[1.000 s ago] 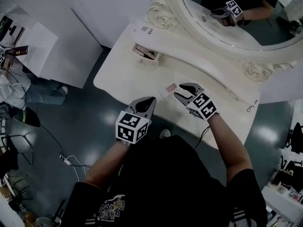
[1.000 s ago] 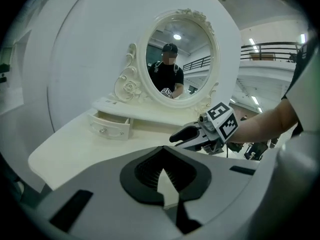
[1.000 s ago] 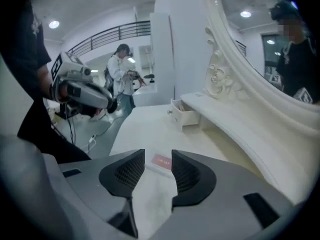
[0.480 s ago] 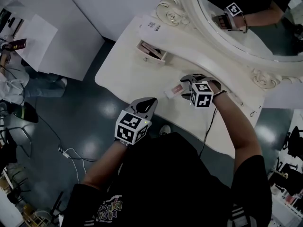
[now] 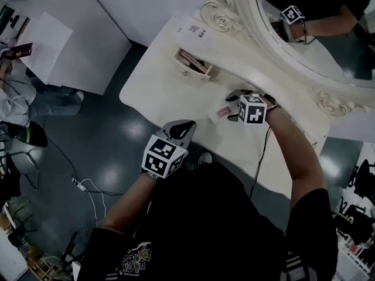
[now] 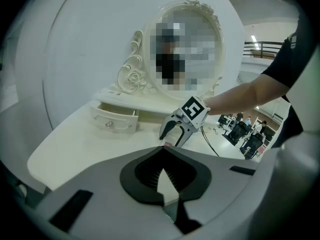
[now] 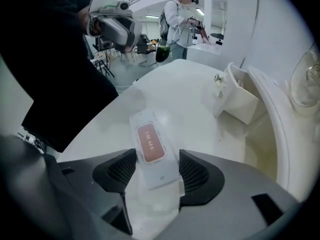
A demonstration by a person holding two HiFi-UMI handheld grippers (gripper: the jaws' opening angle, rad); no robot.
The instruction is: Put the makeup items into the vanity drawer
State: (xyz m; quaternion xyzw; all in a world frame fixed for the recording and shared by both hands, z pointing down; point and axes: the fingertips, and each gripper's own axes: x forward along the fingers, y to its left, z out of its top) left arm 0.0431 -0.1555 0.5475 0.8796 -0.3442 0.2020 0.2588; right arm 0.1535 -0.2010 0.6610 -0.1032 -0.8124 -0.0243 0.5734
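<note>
A flat white makeup card with a red label point(image 5: 220, 113) point(image 7: 150, 146) lies on the cream vanity table point(image 5: 164, 92). My right gripper point(image 5: 232, 107) point(image 7: 157, 160) points steeply down over it. Its jaws have just been opening and stand open, one on each side of the card's near end, without pressing on it. The small vanity drawer point(image 5: 193, 63) point(image 7: 240, 96) point(image 6: 116, 118) is pulled open further back, with items inside. My left gripper point(image 5: 186, 123) point(image 6: 162, 151) hovers at the table's front edge, shut on nothing.
The oval mirror point(image 5: 316, 28) with its ornate frame rises behind the drawer. A thin cable point(image 5: 258, 157) runs across the table under my right forearm. White boards point(image 5: 70, 45) stand on the floor at the left. A person point(image 7: 182, 19) stands beyond the table.
My right gripper has dropped towards the table and rolled, and its jaws have opened; they now straddle the card. The left gripper has barely shifted.
</note>
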